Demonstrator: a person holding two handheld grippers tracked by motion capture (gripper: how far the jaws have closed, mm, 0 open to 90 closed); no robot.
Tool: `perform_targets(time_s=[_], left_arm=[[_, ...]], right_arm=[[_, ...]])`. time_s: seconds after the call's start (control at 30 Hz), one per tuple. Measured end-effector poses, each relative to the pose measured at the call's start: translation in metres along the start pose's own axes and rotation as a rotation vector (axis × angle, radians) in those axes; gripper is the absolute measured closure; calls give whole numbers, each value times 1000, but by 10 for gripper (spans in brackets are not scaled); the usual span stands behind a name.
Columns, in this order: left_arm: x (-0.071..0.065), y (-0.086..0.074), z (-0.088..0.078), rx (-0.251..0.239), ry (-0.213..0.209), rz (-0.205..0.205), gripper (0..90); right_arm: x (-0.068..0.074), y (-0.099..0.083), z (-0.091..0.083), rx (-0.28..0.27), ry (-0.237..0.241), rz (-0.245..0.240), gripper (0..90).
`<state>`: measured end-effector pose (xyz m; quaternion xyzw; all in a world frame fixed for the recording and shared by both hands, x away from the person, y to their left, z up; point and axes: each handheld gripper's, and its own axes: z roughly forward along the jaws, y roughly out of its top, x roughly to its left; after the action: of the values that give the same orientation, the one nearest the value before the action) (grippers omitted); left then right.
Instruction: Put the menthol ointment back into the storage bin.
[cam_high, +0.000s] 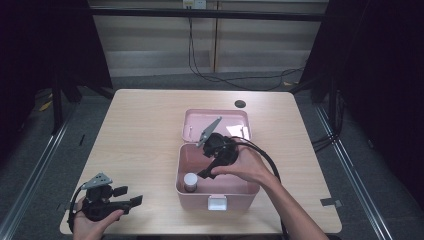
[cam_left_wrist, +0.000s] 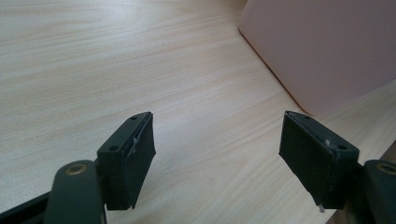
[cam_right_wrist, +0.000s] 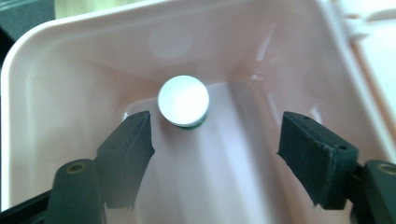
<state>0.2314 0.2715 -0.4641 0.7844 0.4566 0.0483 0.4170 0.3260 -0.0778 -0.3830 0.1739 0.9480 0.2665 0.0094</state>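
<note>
I have the right gripper (cam_high: 214, 150) poised over the open pink box (cam_high: 183, 165), pointing down into it. Its jaws stand wide apart and hold nothing. The small bottle (cam_right_wrist: 183, 101) with the white cap stands upright on the box floor beyond the fingertips, near the left pad but clear of it, as the right gripper view has it. In my judgement the bottle has been set down and this gripper is now free of it.

In the high view the bottle (cam_high: 190, 181) sits in the near left corner of the box, close to the front wall and the white latch (cam_high: 217, 202). Tucked there, it should leave the rest of the floor free.

The lid (cam_high: 235, 116) lies hinged back flat on the table (cam_high: 140, 130) behind the box, which gives unobstructed access from above.

The left gripper (cam_high: 131, 196) rests at the near left corner of the table, well apart from the box, jaws wide and empty. Its own view shows bare wood between the pads and a pink wall of the box (cam_left_wrist: 322, 51) farther off. I judge it parked to stay clear of the working hand.

Condition of the bottle: round white cap, clean and level; a thin green band shows just under the cap. The body below is hidden from above, so I cannot report on its label or contents.
</note>
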Motion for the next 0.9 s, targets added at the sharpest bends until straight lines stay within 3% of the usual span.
perform_targets(time_s=[0.03, 0.13, 0.17, 0.3, 0.37, 0.53, 0.9], left_arm=[[0, 0, 0, 1, 0, -2, 264], [-1, 0, 1, 1, 0, -3, 264], [-1, 0, 1, 1, 1, -4, 264], [-2, 0, 1, 6, 3, 0, 264], [-1, 0, 1, 3, 2, -4, 264], [-1, -1, -1, 2, 7, -1, 265], [-1, -2, -1, 0, 13, -5, 264]], right_arm=[[-2, -7, -6, -34, -26, 15, 249], [-4, -14, -13, -59, -42, 28, 249], [-3, -20, -21, -98, -60, 42, 249], [-3, -30, -33, -154, -92, 60, 251], [-3, -38, -39, -198, -112, 98, 251], [-2, -58, -49, -239, -155, 147, 252], [7, -101, -80, -401, -243, 245, 256]])
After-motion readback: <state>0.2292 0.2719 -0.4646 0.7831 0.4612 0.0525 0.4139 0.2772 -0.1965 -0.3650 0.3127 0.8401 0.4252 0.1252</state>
